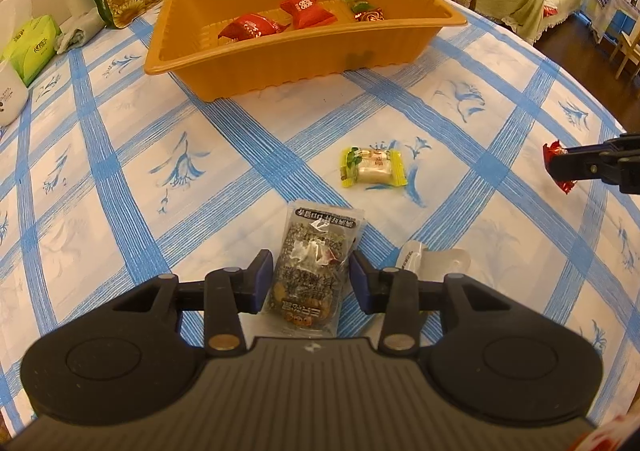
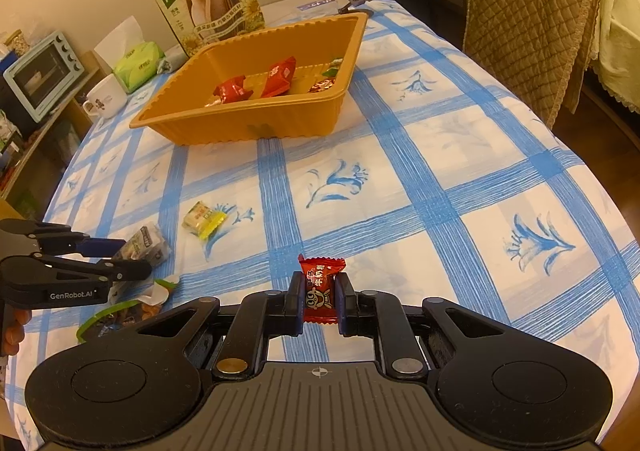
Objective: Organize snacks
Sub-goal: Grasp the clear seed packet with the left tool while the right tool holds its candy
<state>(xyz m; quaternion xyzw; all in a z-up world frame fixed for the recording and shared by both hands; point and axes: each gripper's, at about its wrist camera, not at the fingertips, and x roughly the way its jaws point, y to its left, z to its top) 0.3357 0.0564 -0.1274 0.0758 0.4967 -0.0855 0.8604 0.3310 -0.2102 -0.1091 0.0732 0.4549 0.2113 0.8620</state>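
Your left tool [image 1: 310,277] brackets the grey nut-bar packet [image 1: 316,255] on the table [image 1: 120,179], jaws touching its sides. Yellow candy [image 1: 373,167] lies beyond; orange tray [image 1: 280,63] holds red candies [image 1: 306,9].

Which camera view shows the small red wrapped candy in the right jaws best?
The right wrist view. There the small red wrapped candy sits centred and close between the right gripper's jaws, with its print readable. The left wrist view shows only its red ends at the far right edge, mostly hidden by the jaws.
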